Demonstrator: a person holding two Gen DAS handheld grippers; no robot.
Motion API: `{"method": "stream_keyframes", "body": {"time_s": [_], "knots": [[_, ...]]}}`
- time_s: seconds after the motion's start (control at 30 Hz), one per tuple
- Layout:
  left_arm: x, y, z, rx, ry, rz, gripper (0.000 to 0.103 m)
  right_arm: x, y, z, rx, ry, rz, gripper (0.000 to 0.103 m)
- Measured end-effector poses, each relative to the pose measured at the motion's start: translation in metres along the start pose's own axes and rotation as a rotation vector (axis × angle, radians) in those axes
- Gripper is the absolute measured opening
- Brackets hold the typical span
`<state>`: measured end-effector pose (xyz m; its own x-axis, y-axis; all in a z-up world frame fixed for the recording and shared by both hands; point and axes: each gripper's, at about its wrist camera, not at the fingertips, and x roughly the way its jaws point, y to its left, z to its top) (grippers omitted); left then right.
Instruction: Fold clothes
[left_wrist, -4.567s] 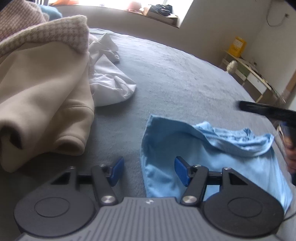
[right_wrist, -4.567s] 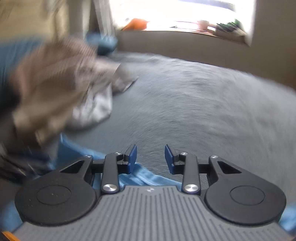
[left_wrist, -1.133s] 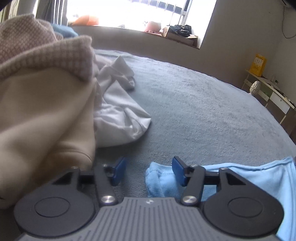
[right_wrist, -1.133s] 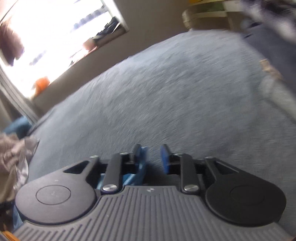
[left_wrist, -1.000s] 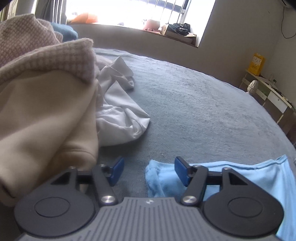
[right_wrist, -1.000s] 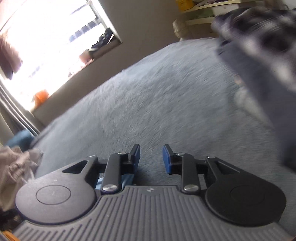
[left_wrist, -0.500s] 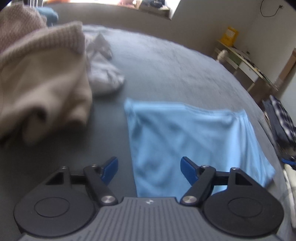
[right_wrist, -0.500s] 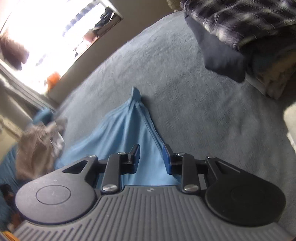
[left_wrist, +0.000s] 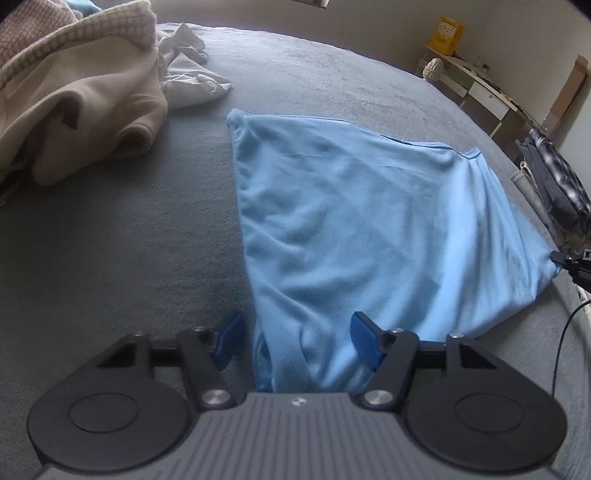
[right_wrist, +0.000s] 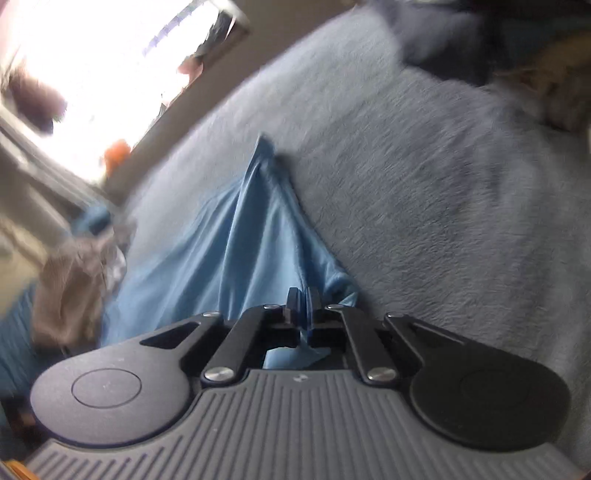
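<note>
On the bed (left_wrist: 332, 66): a grey blanket covered it; a bright window (right_wrist: 92, 55) stood behind, a desk (left_wrist: 480, 81) by the far wall.
Shirt (left_wrist: 369, 206): pale blue, spread mid-bed, long axis running from the left gripper toward the far right corner.
Left gripper (left_wrist: 295, 341): fingers spread wide, straddling the shirt's near edge, gripping nothing.
Right gripper (right_wrist: 303, 297): pinched tight on the shirt's near corner (right_wrist: 332, 284); this view was blurred.
Left of the shirt: a beige garment (left_wrist: 81, 96) heaped, white cloth (left_wrist: 192, 81) beside it, both apart from the shirt.
Right edge: folded plaid clothes (left_wrist: 561, 173) stacked.
</note>
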<state>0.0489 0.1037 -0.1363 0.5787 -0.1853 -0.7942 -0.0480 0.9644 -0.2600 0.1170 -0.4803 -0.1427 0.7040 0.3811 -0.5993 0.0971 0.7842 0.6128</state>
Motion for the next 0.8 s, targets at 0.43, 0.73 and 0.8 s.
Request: {"method": "stream_keyframes", "body": {"time_s": [0.43,0.73,0.8], "knots": [[-0.012,0.016,0.0,-0.012,-0.012,-0.029,0.054,-0.019,-0.045,-0.007,0.267,-0.081,-0.044,0.006],[-0.03,0.034,-0.018,-0.244,0.067,-0.282,0.065,-0.01,-0.041,-0.014,0.419,-0.026,0.035,0.034],[-0.013,0.032,-0.026,-0.31,0.126,-0.316,0.065,-0.004,-0.038,-0.015,0.447,-0.006,0.049,0.046]]}}
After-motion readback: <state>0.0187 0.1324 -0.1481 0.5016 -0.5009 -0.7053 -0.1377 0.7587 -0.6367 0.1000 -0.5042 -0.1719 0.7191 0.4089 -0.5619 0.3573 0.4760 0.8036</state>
